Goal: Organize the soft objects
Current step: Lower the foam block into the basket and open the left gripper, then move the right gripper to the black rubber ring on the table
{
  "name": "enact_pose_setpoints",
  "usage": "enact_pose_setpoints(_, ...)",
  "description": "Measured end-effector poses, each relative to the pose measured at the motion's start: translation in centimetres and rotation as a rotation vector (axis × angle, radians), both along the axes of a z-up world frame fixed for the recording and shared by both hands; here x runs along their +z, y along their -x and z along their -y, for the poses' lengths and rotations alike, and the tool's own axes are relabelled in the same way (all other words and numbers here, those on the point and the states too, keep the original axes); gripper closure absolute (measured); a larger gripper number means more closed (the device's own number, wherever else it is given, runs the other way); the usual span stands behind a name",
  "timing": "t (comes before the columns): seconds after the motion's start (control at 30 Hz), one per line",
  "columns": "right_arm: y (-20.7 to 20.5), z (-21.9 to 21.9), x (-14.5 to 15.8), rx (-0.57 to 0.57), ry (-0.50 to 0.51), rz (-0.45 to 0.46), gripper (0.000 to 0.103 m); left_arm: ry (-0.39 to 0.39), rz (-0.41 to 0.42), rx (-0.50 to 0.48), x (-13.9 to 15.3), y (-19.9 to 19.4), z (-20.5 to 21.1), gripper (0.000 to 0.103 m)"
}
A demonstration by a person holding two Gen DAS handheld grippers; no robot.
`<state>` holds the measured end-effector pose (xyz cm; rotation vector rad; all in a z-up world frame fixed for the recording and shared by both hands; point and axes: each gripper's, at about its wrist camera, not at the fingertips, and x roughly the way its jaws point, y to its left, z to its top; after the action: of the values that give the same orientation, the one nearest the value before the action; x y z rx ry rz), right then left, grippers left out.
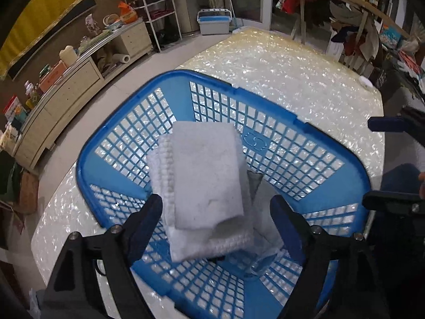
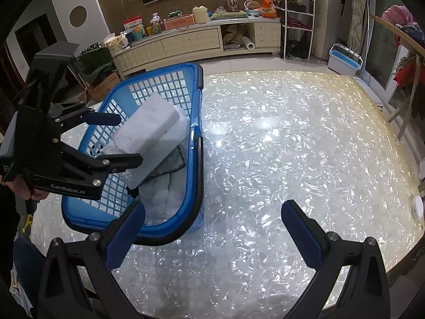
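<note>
At frame centre, a folded white terry towel sits in the blue plastic lattice basket between the left gripper's spread, non-touching jaws; the right gripper gapes empty over the pearly tabletop.

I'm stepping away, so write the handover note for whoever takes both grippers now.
Left gripper: open above the blue basket, its fingers either side of the folded white towel without pressing it; the towel looks just let go.
Right gripper: open and empty over the table, beside the basket.
Towel lies tilted in the basket on top of a grey cloth and more white fabric.
Done: these cloths are in the basket.
Left: no other soft item shows on the table; check around it, then level the towel.
</note>
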<state>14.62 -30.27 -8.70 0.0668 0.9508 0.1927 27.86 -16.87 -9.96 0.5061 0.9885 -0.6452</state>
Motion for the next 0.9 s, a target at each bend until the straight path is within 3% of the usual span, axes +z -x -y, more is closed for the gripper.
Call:
enact_pose_setpoints(0.43,2.2,-1.4,2.4,0.017,0.001,0.058,0.0,0.036,0.068,0.066,4.9,4.8,-3.0,0.016)
enact_pose_setpoints(0.63,2.6,-3.5,3.2,0.056,0.018,0.086,0.0,0.085,0.067,0.126,6.5,7.0,-6.4,0.016)
enact_pose_setpoints(0.9,2.5,-6.8,3.9,0.111,0.027,0.119,0.0,0.089,0.087,0.23,7.4,8.9,-11.2,0.016)
